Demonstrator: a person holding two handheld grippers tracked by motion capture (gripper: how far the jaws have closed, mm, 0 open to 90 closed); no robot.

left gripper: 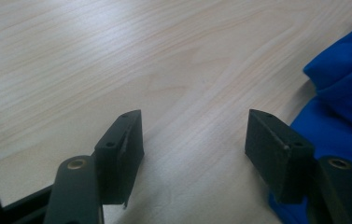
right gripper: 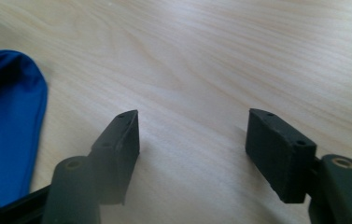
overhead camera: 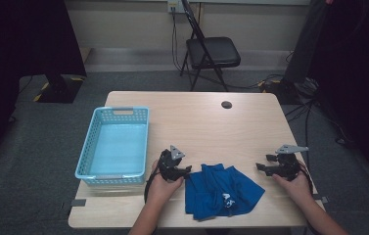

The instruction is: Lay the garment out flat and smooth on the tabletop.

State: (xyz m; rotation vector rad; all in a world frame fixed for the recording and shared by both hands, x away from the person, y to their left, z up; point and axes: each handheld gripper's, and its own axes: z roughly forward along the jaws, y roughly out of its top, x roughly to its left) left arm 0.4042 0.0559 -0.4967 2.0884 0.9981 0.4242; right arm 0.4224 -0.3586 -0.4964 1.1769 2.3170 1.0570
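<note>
Crumpled royal-blue fabric garment [overhead camera: 221, 190] with a small white mark lay at the lower middle of the high view, on the pale wood-grain worktop [overhead camera: 206, 122] close to its near edge.

Left tongs [overhead camera: 188, 170] sat at the cloth's upper-left corner, jaws spread, nothing between them; in the left gripper view [left gripper: 194, 133] bare wood showed in the gap and blue cloth [left gripper: 337, 116] lay at the right edge, beside the right-hand jaw. Right tongs [overhead camera: 263, 165] stood apart from the cloth's right side, jaws spread and empty; in the right gripper view [right gripper: 192, 133] the cloth [right gripper: 5, 121] was at the left of the frame.

Judgement: the step was taking hold of the garment. Best done by pinching one layer at opposite outer edges, low to the worktop, not a bunched fold.

Garment's long axis ran roughly lower left to upper right of the frame; which end was which, I could not tell.

Farther off, upper left of the cloth: light-blue perforated plastic basket [overhead camera: 86, 161], nothing in it.
</note>
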